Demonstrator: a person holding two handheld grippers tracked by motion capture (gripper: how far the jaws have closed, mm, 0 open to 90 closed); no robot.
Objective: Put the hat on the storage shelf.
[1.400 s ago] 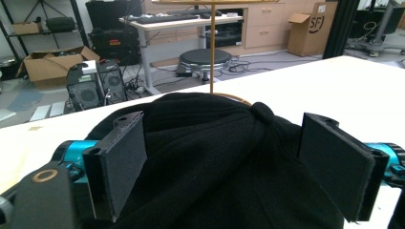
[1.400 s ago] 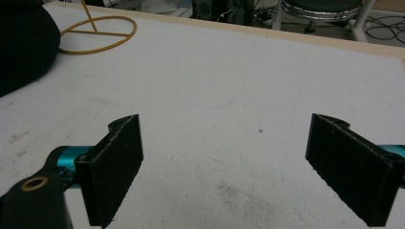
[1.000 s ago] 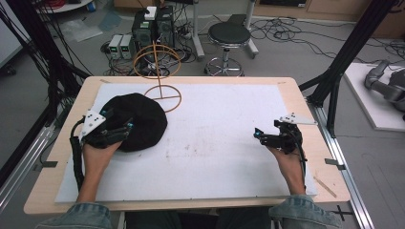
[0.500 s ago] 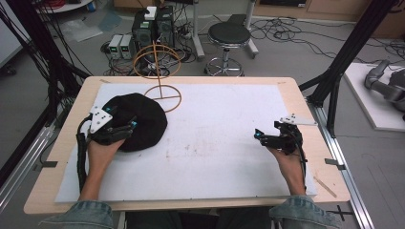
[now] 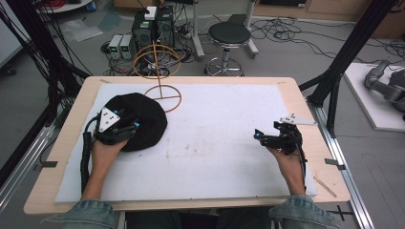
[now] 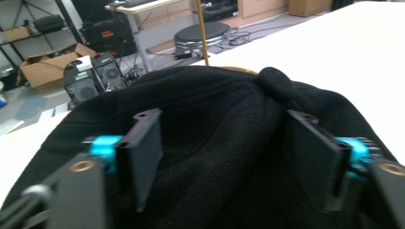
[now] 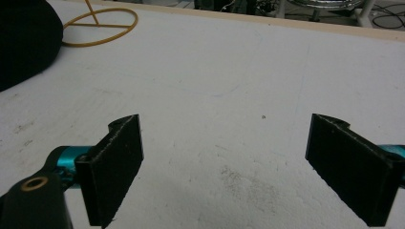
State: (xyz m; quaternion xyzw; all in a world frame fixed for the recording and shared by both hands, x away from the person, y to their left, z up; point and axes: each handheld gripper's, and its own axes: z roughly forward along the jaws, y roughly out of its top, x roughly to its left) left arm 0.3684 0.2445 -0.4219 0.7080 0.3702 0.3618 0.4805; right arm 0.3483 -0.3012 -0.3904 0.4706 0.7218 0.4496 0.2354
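Note:
A black knit hat [image 5: 145, 117] lies at the left of the white table mat [image 5: 219, 109]. My left gripper [image 5: 134, 127] rests low on the hat's near side. In the left gripper view its jaws have just been closing, and a bunched fold of the hat [image 6: 224, 124] sits between the pads [image 6: 143, 152], which press into it. A yellow wire hat stand [image 5: 157, 71] rises just behind the hat. My right gripper [image 5: 258, 136] hovers over bare mat at the right, open and with nothing between its fingers [image 7: 117, 162].
The stand's ring base [image 7: 92, 12] and the hat's edge [image 7: 24, 43] lie far off in the right gripper view. A stool [image 5: 229, 36] and computer boxes [image 5: 153, 24] stand on the floor behind the table. Black frame posts [image 5: 334, 71] flank it.
The left gripper has shifted a little over the hat's near side. The right hand has not moved.

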